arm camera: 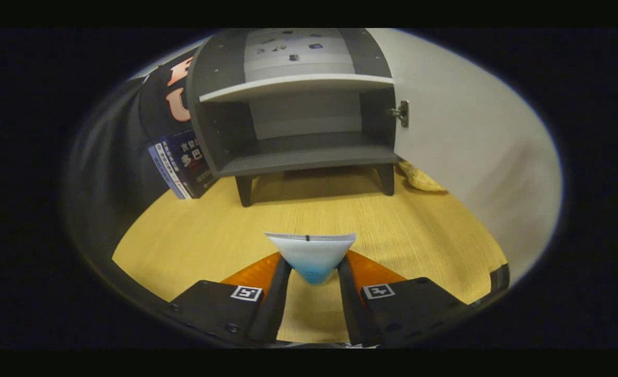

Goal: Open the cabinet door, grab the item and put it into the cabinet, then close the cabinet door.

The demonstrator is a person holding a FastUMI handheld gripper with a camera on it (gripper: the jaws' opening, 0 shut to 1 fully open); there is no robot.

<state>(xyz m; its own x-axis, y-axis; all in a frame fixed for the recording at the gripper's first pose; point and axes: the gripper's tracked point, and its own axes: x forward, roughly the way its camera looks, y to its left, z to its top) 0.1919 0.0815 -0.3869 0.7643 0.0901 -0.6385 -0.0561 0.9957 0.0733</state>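
My gripper [313, 267] is shut on a white and blue packet [311, 254], which sticks up from between the two fingertips above the yellow wooden table [194, 246]. Straight ahead, beyond the packet, stands a dark grey cabinet [293, 104] on short legs. Its white door [471, 157] is swung wide open to the right, hinge visible at the cabinet's right edge. Inside, a light shelf [293, 86] divides an upper space from a lower one. The lower compartment [309, 144] holds nothing that I can see.
A book [183, 165] leans against the cabinet's left side. A yellow object [421, 179] lies on the table behind the open door, by the cabinet's right leg. Open tabletop stretches between the fingers and the cabinet.
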